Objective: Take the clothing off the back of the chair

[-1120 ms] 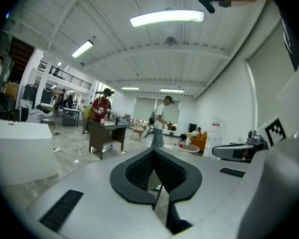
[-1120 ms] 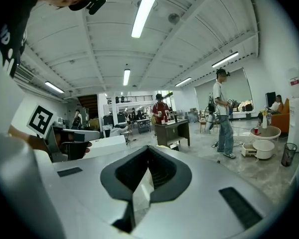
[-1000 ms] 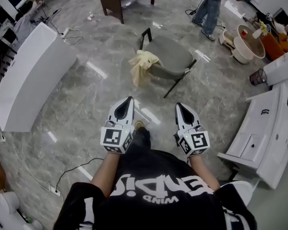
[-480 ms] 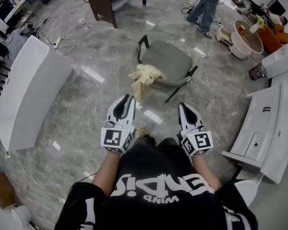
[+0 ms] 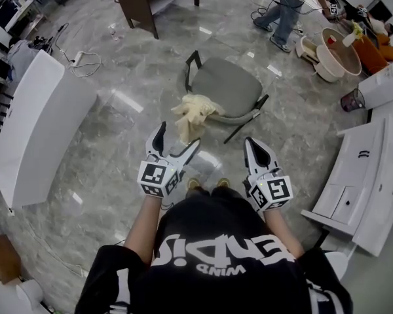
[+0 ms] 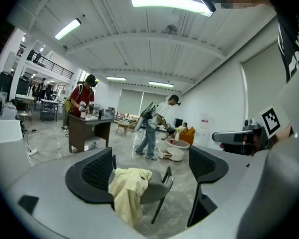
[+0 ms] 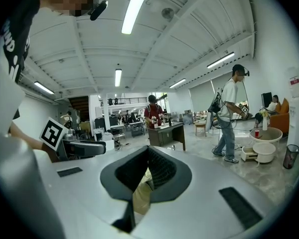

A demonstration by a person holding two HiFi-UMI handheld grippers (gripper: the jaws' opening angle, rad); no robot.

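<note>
Head view: clothing (image 5: 191,114) hangs lengthwise down (over chair (image 5: 228,84)).

Crumpled cloth garment (image 5: 191,113); glossy stone floor (image 5: 111,175)

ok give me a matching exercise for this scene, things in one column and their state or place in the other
1 left gripper
2 right gripper
3 yellow garment
4 chair

a grey, standing on the floor
b jaws together
c draped over the chair
d jaws wide apart

Pairs: 1-d, 2-b, 3-c, 4-a.
The left gripper's jaws have just been opening; they hold nothing.
</note>
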